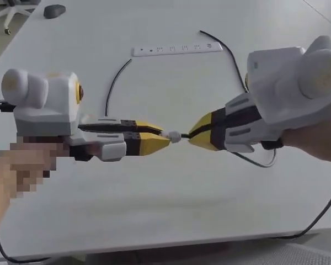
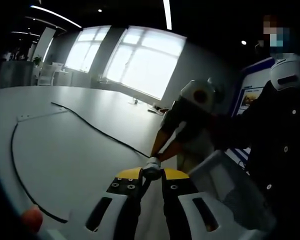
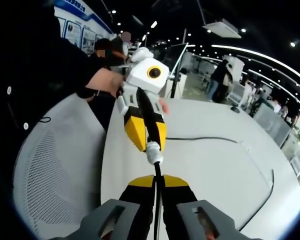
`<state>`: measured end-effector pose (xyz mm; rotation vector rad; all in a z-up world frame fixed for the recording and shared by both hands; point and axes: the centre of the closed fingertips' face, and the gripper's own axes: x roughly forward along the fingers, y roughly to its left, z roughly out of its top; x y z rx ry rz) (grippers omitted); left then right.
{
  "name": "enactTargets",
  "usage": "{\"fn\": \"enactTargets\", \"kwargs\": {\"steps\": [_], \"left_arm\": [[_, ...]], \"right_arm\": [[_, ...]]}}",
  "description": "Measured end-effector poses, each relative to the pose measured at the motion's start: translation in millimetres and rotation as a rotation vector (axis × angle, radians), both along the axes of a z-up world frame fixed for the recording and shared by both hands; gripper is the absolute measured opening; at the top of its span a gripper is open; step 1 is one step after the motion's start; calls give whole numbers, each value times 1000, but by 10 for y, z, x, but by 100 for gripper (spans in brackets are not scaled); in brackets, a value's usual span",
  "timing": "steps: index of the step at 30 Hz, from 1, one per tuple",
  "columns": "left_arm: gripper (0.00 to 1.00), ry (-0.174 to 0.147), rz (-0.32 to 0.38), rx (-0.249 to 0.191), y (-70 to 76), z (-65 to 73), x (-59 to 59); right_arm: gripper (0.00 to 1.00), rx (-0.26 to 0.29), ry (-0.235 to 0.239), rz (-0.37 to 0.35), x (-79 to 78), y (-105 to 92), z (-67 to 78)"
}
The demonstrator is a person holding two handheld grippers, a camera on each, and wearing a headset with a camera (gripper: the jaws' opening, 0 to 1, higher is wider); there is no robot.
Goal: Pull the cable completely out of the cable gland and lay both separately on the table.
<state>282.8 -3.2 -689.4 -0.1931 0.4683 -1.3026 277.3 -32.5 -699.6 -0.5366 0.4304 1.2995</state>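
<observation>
Head view: both claws are up off the table (image 1: 154,199), tips almost nose to nose. My left claw (image 1: 164,138) is pinched narrow on the cable gland (image 1: 174,136), which sits right at its tips. My right claw (image 1: 192,134) is clamped on the cable (image 3: 158,175) just ahead of the gland, with a short bare stretch between the two. In the right gripper view the cable also runs out the back of the gland and along the top of my left claw. So it's still threaded through, and I reckon most of the pull is left.

Risks as I see them:
- The gland is held only at the very tips. An off-axis pull could twist it or pop it out of my left claw onto the table below.
- The cable in my right claw is thin and smooth. If the gland's seal bites, the jaws likely slide along the jacket instead of drawing it through.
- The run draped over my left claw could snag on the claw body and stall the pull.
- One stroke probably won't clear the length, and each regrip is a chance to lose the gland.
- A power strip (image 1: 176,48) lies beyond both claws, and a wide sweep could catch it.
</observation>
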Motion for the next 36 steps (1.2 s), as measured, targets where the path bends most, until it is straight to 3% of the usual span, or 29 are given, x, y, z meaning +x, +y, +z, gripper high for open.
{"fn": "enactTargets", "kwargs": {"steps": [12,24,28,30,36], "left_arm": [[15,2,22,-7,22,39,16],[15,13,20,9,3,-22,-19],[15,14,24,13,13,-25,-16],[15,14,23,13,15,-23,-17],[15,16,14,19,-28,-35,-31]], "right_arm": [[0,6,18,-134,74,-405,-54],[0,-40,64,-269,85,-897,-346],[0,-34,111,-319,87,-1086,-437],[0,-43,110,-329,89,-1162,-472],[0,-54,126,-345,55,-1244,-526]]}}
